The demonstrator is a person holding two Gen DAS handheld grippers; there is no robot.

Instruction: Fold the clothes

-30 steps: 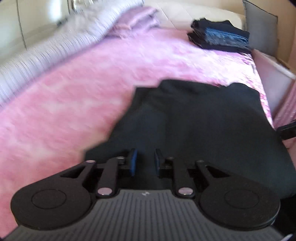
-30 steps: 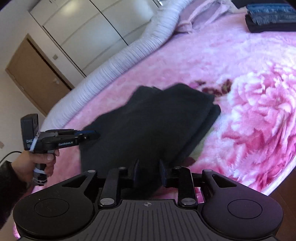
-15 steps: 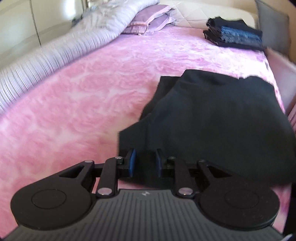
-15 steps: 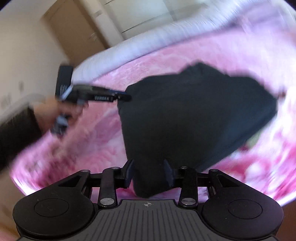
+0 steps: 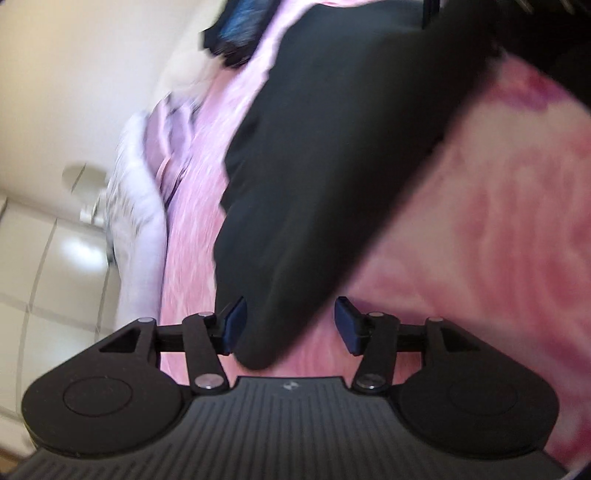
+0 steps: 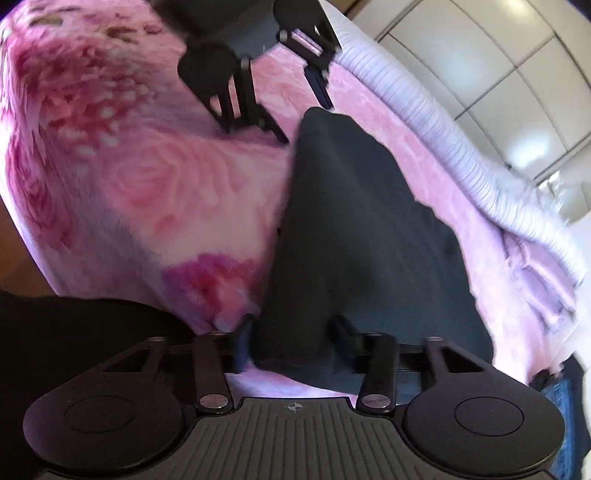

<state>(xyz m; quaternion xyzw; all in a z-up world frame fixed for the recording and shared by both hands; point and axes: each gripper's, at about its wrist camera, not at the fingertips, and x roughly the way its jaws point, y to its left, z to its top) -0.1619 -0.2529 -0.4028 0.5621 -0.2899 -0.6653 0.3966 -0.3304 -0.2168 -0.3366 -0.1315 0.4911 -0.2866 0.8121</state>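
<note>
The folded black cloth garment (image 6: 362, 236) looked matt and soft; the pink floral bed blanket (image 6: 140, 184) was plush and fuzzy; the ribbed lilac quilt (image 6: 454, 147) appeared woven.

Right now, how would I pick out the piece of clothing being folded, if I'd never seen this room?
Find the bed with the pink rose-patterned blanket. Lying across its middle is a black garment, a long dark folded strip between the two hand-held tongs. It is plain black and alone on the pink, unlike the blue and dark stack of folded clothes farther up the bed.
</note>
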